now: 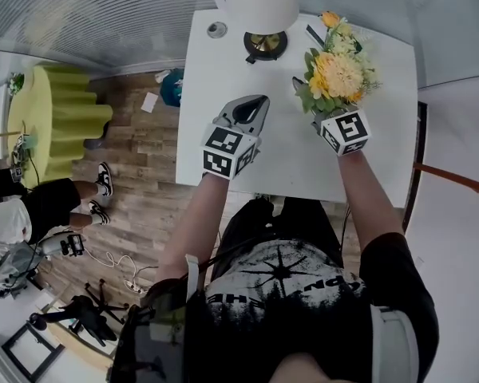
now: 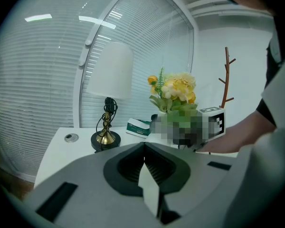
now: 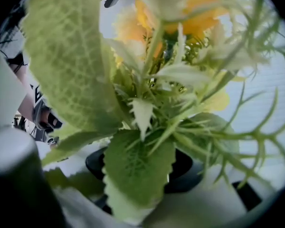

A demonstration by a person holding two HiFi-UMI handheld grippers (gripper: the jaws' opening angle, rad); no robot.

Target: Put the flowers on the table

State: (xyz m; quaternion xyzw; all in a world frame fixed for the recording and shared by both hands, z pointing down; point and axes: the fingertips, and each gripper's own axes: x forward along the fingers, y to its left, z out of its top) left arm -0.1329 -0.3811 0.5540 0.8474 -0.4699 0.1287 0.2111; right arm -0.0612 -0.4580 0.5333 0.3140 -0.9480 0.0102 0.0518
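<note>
A bunch of yellow and orange flowers with green leaves stands upright over the right part of the white table. My right gripper is shut on its lower stems. In the right gripper view the flowers fill the picture and cover the jaws. The left gripper view shows the flowers beyond and to the right of the jaws. My left gripper hovers over the table's left middle, jaws together and nothing in them; in its own view the left gripper points at the lamp.
A lamp with a white shade and a dark round base stands at the table's far edge, beside a small round disc. A green-and-white box lies behind the flowers. A green stool and a person's legs are on the floor at left.
</note>
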